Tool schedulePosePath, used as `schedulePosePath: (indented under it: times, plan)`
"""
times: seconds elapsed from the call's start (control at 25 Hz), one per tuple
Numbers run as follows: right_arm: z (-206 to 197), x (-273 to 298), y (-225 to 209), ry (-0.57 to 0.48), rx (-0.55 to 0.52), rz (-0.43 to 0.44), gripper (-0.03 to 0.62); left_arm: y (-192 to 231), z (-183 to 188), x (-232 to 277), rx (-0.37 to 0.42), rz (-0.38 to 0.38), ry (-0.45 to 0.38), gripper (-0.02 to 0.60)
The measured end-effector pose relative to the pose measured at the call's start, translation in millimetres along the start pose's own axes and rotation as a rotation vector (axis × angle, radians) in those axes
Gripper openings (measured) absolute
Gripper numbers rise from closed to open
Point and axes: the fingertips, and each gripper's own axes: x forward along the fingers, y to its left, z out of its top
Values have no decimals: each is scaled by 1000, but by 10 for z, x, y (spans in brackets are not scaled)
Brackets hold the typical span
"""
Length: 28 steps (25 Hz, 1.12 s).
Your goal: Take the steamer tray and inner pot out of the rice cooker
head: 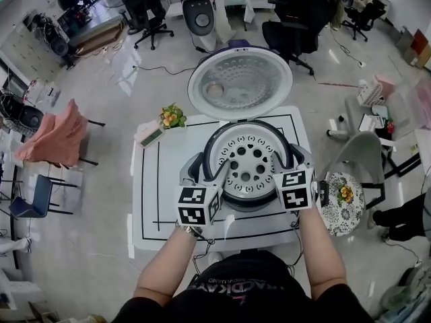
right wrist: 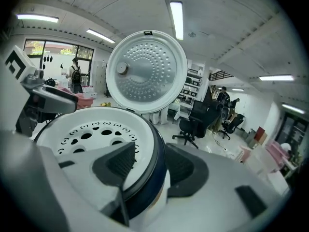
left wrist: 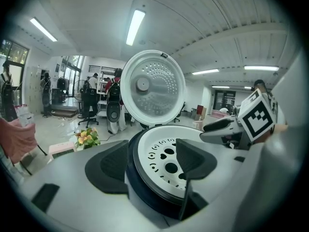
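Ahead and to the left of your left gripper (head: 207,170), a small bunch of yellow flowers (head: 172,116) stood on the white table (head: 148,200). That gripper's jaws were spread wide and set astride the near-left rim of the rice cooker (head: 250,204). The outer jaw lay outside the dark ring and the inner jaw hung over the white, perforated steamer tray (head: 249,163). As far as its own view showed, nothing was clamped between them. Between your two grippers the tray sat flat in the cooker's mouth, and beyond both of them the round lid (head: 240,83) stood fully raised. The inner pot could not be made out as a separate thing; in my judgement it lay under the tray. Your right gripper (head: 291,160) mirrored the left on the near-right rim. Its jaws were likewise wide apart, inner jaw above the tray and outer jaw outside the dark ring, holding nothing. As for progress, the lid was up and both tools were placed for a two-sided grasp, but neither item was out. The tray needed gripping and lifting clear first, then the pot beneath it.
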Motion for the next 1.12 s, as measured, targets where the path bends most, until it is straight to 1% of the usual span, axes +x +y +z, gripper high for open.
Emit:
schedulePosePath:
  times: [0.24,0.36,0.56,0.68,0.76,0.88,0.96,1.12]
  plan:
    - [-42,103,-45,66,-50,-34,192,14,-57,74,-11,-4,18,299]
    - [-56,128,-49,85,-53,-22,192,6,-75,110,-14,-8,24,299]
    - [-74,159,-23,106,-45,8,163,-1,-86,153,-17,-16,33,298]
    - [-76,161,-39,103,-39,5,160,-6,-90,163,-16,-20,34,299]
    - [-70,152,-54,92,-34,-10,139,2,-102,156,-16,-21,34,299]
    - [2,113,-75,84,-90,-51,115,20,-101,127,-18,-21,32,298]
    - [35,98,-78,82,-107,-67,105,32,-88,105,-19,-22,29,298]
    - [83,57,-73,59,-75,-71,91,59,-72,46,-23,-21,24,299]
